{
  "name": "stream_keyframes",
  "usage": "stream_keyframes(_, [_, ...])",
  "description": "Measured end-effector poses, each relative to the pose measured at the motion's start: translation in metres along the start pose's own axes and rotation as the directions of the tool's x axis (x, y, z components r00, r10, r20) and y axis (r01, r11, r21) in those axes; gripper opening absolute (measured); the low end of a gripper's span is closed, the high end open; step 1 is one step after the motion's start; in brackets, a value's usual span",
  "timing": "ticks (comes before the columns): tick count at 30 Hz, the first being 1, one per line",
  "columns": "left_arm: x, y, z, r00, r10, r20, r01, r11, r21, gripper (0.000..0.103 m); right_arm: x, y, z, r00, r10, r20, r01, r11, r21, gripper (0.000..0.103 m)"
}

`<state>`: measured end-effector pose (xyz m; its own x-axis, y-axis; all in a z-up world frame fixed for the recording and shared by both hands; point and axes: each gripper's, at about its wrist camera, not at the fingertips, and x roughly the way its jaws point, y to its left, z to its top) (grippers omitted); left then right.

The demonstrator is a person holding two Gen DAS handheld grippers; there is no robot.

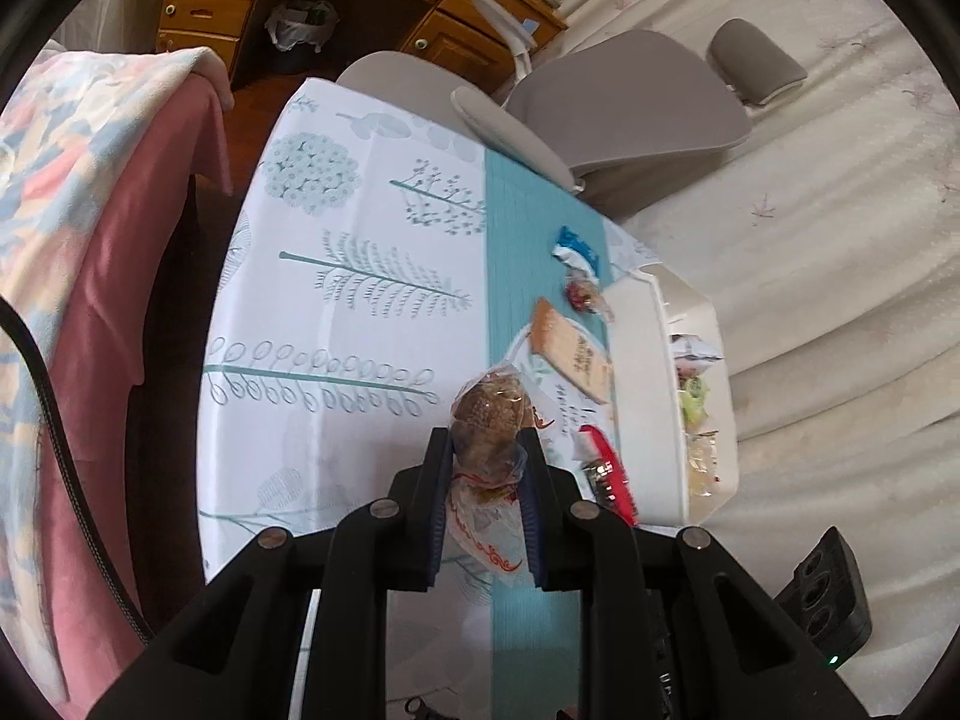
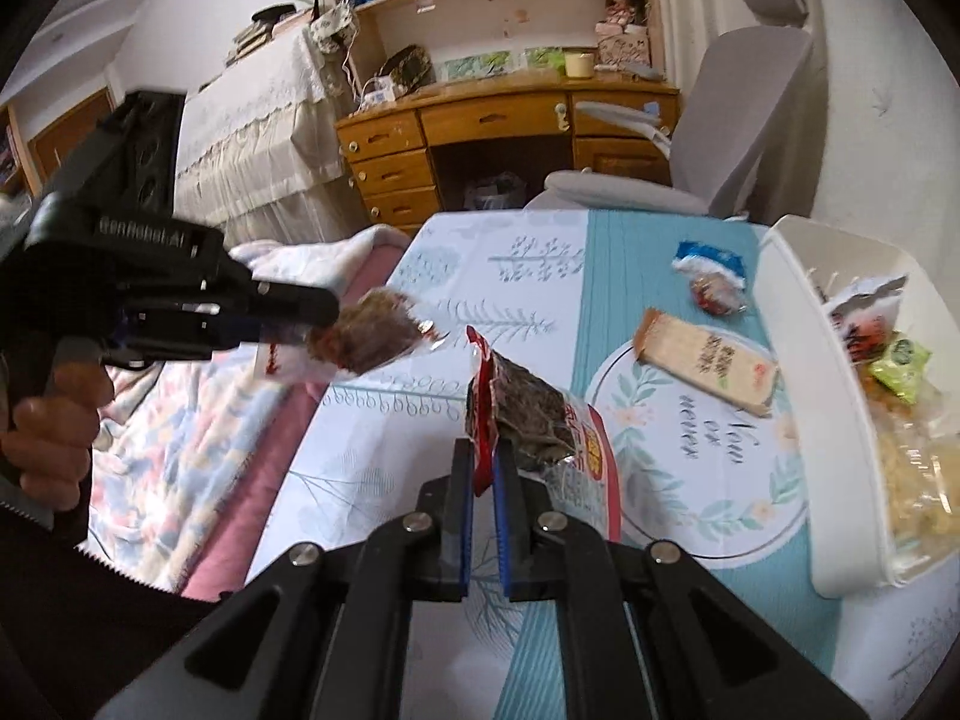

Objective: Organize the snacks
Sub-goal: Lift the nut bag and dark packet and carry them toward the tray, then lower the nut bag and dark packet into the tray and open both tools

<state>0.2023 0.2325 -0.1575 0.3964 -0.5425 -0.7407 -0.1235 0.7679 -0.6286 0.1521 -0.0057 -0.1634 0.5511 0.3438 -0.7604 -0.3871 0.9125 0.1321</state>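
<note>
Snacks pinched in both raised, down-tilted grippers.

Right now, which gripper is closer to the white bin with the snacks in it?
Right. The right gripper hangs just beside the white bin; the left gripper is farther off, past the table's other edge.

Glossy plastic bin, wooden desk

Both grippers: black frames, blue ribbed pads, silver screws. White lettering on left body. Black braided cable.
</note>
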Motion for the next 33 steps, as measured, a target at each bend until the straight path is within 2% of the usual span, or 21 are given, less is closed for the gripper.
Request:
stream_keyframes(8, [-0.015, -0.049, -0.017, 0.997, -0.074, 0.007, 0.074, 0.996, 0.042, 0.019, -0.049, -0.033, 0.008, 0.998, -0.029, 0.063, 0.025, 0.998, 0.053, 0.006])
stream_keyframes(16, [-0.008, -0.119, -0.016, 0.996, -0.084, 0.026, 0.080, 0.991, 0.110, 0.019, -0.083, -0.095, 0.014, 0.994, -0.048, 0.094, 0.035, 0.990, 0.136, 0.006])
stream_keyframes(21, [0.010, -0.169, -0.015, 0.996, -0.089, 0.030, 0.084, 0.987, 0.136, 0.019, -0.100, -0.145, 0.016, 0.993, -0.046, 0.107, 0.027, 0.985, 0.169, 0.006])
stream_keyframes(27, [0.038, -0.226, -0.020, 0.992, -0.117, 0.055, 0.108, 0.984, 0.144, 0.019, -0.113, -0.192, 0.024, 0.993, -0.008, 0.114, -0.006, 0.992, 0.127, 0.006])
stream_keyframes(33, [0.086, -0.280, -0.025, 0.990, -0.136, 0.047, 0.127, 0.979, 0.161, 0.019, -0.117, -0.230, 0.028, 0.996, 0.028, 0.090, -0.035, 0.996, 0.082, 0.006])
